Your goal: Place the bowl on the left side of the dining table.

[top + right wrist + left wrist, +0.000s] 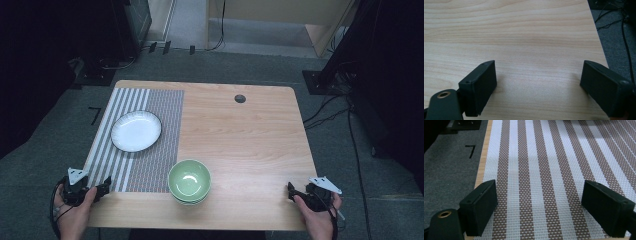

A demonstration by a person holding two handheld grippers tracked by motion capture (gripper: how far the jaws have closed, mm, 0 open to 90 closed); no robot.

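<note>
High view | right hand-held gripper jaws hard to discern | bowl stacked?

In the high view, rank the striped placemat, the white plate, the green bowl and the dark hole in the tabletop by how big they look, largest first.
1. striped placemat
2. white plate
3. green bowl, slightly smaller than the plate, though it sits nearer the camera
4. dark hole

Grey carpet floor, dark equip. at sides.

overhead forward-down, tongs cameras close above table
</note>
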